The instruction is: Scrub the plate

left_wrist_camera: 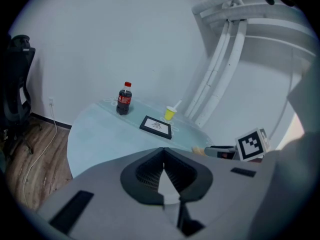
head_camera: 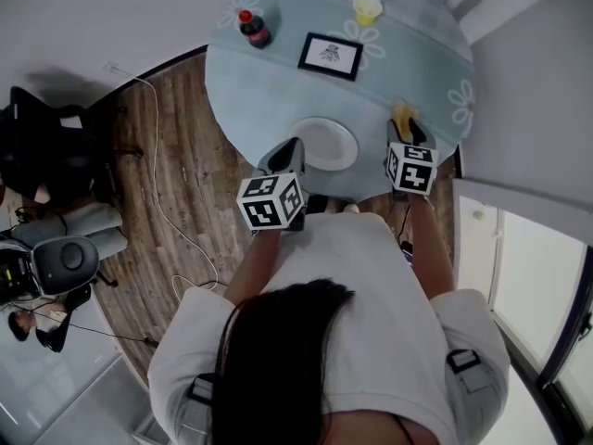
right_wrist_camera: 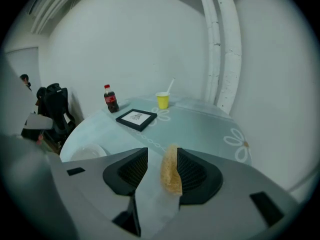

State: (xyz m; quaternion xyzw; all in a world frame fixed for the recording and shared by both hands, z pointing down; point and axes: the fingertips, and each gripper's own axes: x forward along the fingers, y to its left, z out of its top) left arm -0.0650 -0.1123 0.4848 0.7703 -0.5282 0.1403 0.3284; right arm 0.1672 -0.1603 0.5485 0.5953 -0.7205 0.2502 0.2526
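A white plate (head_camera: 324, 144) lies near the front edge of the round table (head_camera: 269, 82), which has a pale blue cloth. My left gripper (head_camera: 288, 148) is shut and holds nothing, its tips at the plate's left rim. In the left gripper view its jaws (left_wrist_camera: 163, 155) meet with no gap. My right gripper (head_camera: 406, 126) hovers to the right of the plate, apart from it. A yellow-brown sponge (right_wrist_camera: 171, 171) stands on edge between its jaws, leaning on the right pad, with a gap to the left pad. The plate (right_wrist_camera: 87, 153) shows at the left of the right gripper view.
A cola bottle (head_camera: 253, 28), a black picture frame (head_camera: 331, 55) and a yellow cup (head_camera: 368, 9) with a stick in it stand at the table's far side. A dark office chair (head_camera: 37, 146) and a white cable (head_camera: 157, 170) are on the wooden floor at left. White pipes (right_wrist_camera: 220, 49) run up the wall.
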